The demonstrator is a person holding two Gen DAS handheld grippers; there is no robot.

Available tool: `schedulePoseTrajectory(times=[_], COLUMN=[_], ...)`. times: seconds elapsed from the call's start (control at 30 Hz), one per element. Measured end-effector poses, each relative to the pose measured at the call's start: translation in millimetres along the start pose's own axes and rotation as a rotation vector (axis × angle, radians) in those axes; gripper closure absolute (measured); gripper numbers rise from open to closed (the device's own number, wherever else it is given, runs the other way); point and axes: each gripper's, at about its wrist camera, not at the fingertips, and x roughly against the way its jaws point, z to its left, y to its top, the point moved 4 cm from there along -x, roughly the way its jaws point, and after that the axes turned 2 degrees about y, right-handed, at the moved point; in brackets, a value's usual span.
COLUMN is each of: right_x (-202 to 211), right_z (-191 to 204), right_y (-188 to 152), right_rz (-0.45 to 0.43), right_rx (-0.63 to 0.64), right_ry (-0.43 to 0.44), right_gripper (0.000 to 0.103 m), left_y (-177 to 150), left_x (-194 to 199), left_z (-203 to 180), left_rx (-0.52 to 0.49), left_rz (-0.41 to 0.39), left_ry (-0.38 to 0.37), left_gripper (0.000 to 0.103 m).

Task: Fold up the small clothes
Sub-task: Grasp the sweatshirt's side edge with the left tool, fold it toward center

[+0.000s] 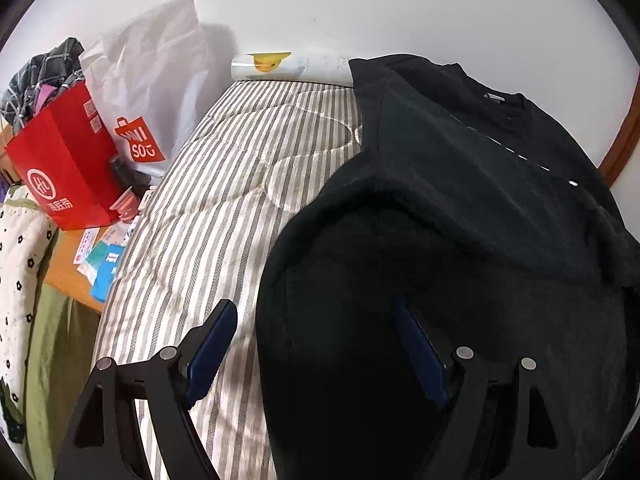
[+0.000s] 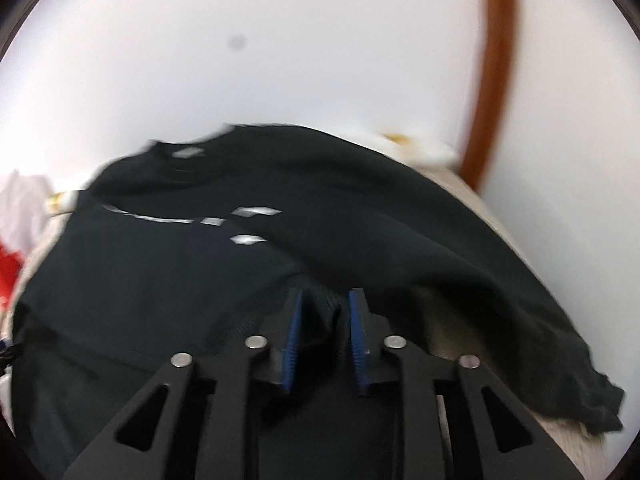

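**Item 1 — left tongs** (image 1: 316, 344). Spread wide, gripping nothing. Their left finger stands over the striped bed cover (image 1: 224, 184). Their right finger lies over the rounded near fold of the black sweatshirt (image 1: 460, 208). The garment's left edge runs up between the two fingers. Whether the pads touch the cloth cannot be told.

**Item 2 — black sweatshirt.** Spread on the bed, collar away from both tongs, toward the wall. Most of it lies ahead and to the right of the left tongs. In the right wrist view it fills the ground ahead and to the left of the right tongs (image 2: 324, 332), with one sleeve trailing off to their right.

**Item 3 — right tongs.** Narrowly parted, with a pinch of dark cloth standing up between the blue pads. The frame is blurred, so whether the pads press on that cloth is uncertain.

**Handling note (judgement).** Step in hand: taking hold for a fold.
- Close each pair on a single edge, not a bunched heap.
- Lift both sides together.
- Carry the fold over level, so that it lands square.
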Motion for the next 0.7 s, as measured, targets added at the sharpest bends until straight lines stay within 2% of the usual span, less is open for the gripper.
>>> schedulePoseTrajectory(times=[0.07,0.13,0.23,0.5,0.57,0.63,0.7], right_x=[12.7,24.4,41.0,67.0,72.6,80.2,87.5], right_z=[-17.4,-30.2,-43.1,-69.7,-73.4,-72.9,-73.4], right_y=[-13.5,-30.4,-64.4,-165.2,-180.1,-187.5,-193.8], right_rz=[-0.004,-0.005,0.028,0.159,0.169,0.166,0.159], right_rx=[-0.020,-0.023,-0.021,-0.043,-0.055,-0.074,-0.076], right_ry=[0.015,0.017,0.017,0.077,0.093,0.123,0.141], right_gripper=[0.065,0.051,0.046,0.042,0.042,0.042,0.042], left_y=[-8.0,-18.9,-36.3,-98.2,-110.0,-121.8,-130.7], left_x=[9.0,18.8,32.8,59.6,63.2,68.8,72.3], left_z=[-1.2,-1.7,-1.7,3.8,4.9,6.7,7.2], left_rx=[-0.011,-0.022,-0.029,-0.051,-0.058,-0.053,-0.038], left_rz=[-0.002,-0.001,0.004,0.011,0.011,0.005,0.006], left_ry=[0.003,0.011,0.000,-0.033,-0.037,-0.050,-0.068], left_gripper=[0.024,0.024,0.023,0.025,0.025,0.033,0.035])
